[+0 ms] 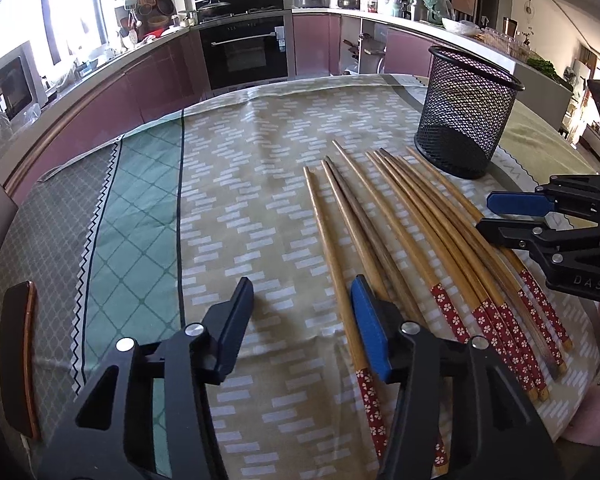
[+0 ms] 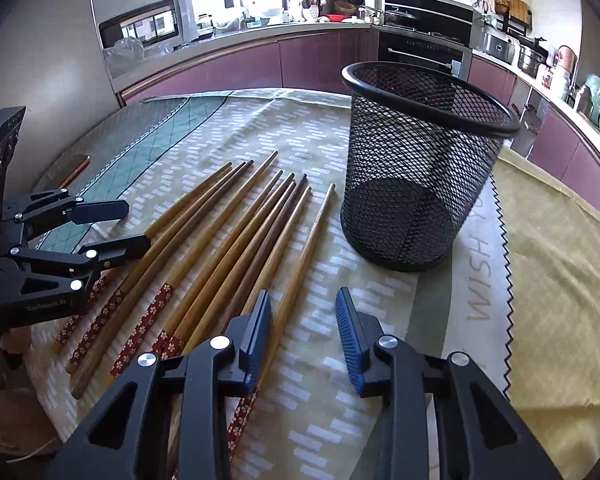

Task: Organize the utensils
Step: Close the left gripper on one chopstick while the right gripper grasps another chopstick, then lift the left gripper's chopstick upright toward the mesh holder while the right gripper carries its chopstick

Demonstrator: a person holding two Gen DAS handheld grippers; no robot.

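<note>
Fingers of the left gripper [image 1: 302, 306] stand partly spread above the tablecloth [image 1: 140, 200], blue pads facing each other across a bare gap; nothing is pinched. Its right-hand pad sits over the leftmost chopstick of the row, whether touching it or just above I cannot tell. The right gripper [image 2: 304, 312] is likewise partly spread with only cloth between its pads; its left-hand pad lies along the rightmost chopstick, and contact cannot be judged. In the left wrist view the right gripper reaches in from the right edge over the far side of the row, its two fingers a little apart, one above the other.

Between the two grippers lie the chopsticks [image 1: 400, 232], roughly ten wooden sticks side by side on the cloth. Their long axes run from the near edge of the table away toward the kitchen, fanning slightly. The thick ends, wrapped in red paper with white flowers, point toward the person; the bare tapered tips point away, toward the holder. A few sticks cross or overlap near the middle of the bundle.

Just beyond the tips stands the black mesh holder [image 1: 466, 120], upright, mouth open upward, nothing seen inside it. It rests on the cloth near printed lettering, apart from the sticks. At the far left of the table lies a dark flat phone-like object [image 1: 18, 360].
</note>
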